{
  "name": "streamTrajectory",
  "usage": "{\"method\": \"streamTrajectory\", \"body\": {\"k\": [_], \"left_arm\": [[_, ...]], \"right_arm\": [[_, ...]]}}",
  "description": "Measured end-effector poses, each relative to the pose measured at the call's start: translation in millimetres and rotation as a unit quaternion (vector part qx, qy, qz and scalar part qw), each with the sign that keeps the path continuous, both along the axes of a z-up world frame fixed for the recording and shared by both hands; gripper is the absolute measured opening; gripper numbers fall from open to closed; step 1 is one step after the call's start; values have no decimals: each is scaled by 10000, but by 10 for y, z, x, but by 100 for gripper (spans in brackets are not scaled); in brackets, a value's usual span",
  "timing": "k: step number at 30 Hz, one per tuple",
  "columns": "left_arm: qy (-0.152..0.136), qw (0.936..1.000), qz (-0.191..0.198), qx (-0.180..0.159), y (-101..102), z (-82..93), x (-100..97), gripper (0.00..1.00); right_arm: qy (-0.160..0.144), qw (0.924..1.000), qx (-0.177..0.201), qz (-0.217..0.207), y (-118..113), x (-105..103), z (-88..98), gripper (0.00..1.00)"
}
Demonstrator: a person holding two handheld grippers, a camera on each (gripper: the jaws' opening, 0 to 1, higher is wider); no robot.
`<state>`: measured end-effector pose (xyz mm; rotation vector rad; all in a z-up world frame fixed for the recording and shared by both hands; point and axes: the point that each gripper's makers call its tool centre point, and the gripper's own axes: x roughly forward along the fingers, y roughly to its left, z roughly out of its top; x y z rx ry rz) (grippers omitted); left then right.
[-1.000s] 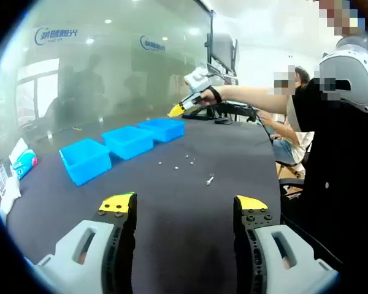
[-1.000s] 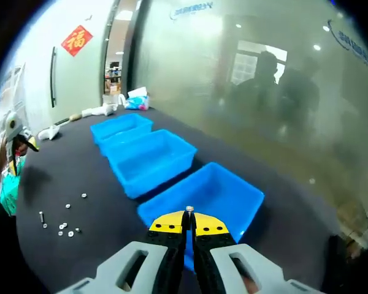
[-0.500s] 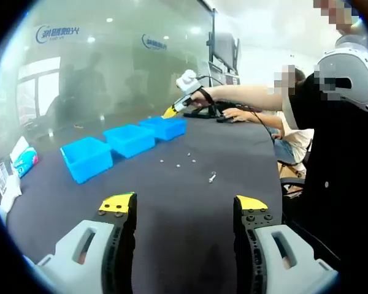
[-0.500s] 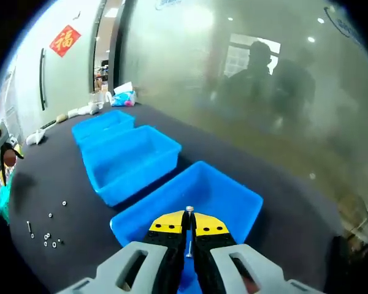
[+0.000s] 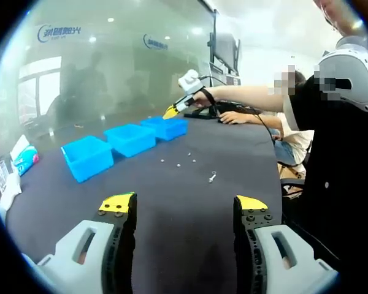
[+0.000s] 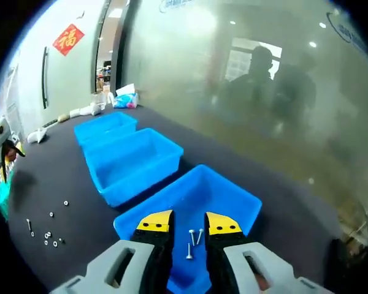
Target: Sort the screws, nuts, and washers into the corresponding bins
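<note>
The right gripper has just spread its fingers, clamped on a screw half a second ago; two screws now lie in the nearest blue bin between them, so that drop looks done. The left gripper waits with fingers apart. Remaining hardware lies on the dark surface at 9 o'clock.

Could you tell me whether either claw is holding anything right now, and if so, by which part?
Nothing is held. The right claw is open above the nearest bin, with two screws lying in the bin between its jaws. The left claw is open over the table.
</note>
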<state>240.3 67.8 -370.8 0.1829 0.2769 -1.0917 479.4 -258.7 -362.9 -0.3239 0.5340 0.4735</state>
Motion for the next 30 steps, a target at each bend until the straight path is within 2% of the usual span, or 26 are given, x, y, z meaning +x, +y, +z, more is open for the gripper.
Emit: {"method": "streamTrajectory", "body": {"k": [4, 8, 12, 15, 19, 22, 30], "left_arm": [[-15, 10000, -7, -12, -7, 15, -10, 62], [-27, 10000, -7, -15, -7, 22, -18, 62], [-44, 10000, -16, -27, -9, 40, -25, 62], [-63, 10000, -6, -60, -8, 61, -20, 62], [-62, 9999, -6, -99, -18, 73, -14, 62], [-73, 9999, -34, -97, -43, 80, -19, 62], [-91, 9998, -108, -122, -94, 103, -51, 62]], "right_arm": [[-64, 9999, -80, 40, -11, -39, 9, 23], [-129, 9999, -6, 88, 9, -111, 41, 26], [-123, 9996, 116, 207, 85, -275, 81, 26], [-141, 9989, 266, 366, 191, -474, 113, 26], [-213, 9979, 183, 591, 315, -790, 101, 26], [-194, 9966, 328, 736, 430, -1032, 96, 26], [-367, 9929, 490, 1024, 680, -1576, 119, 26]]}}
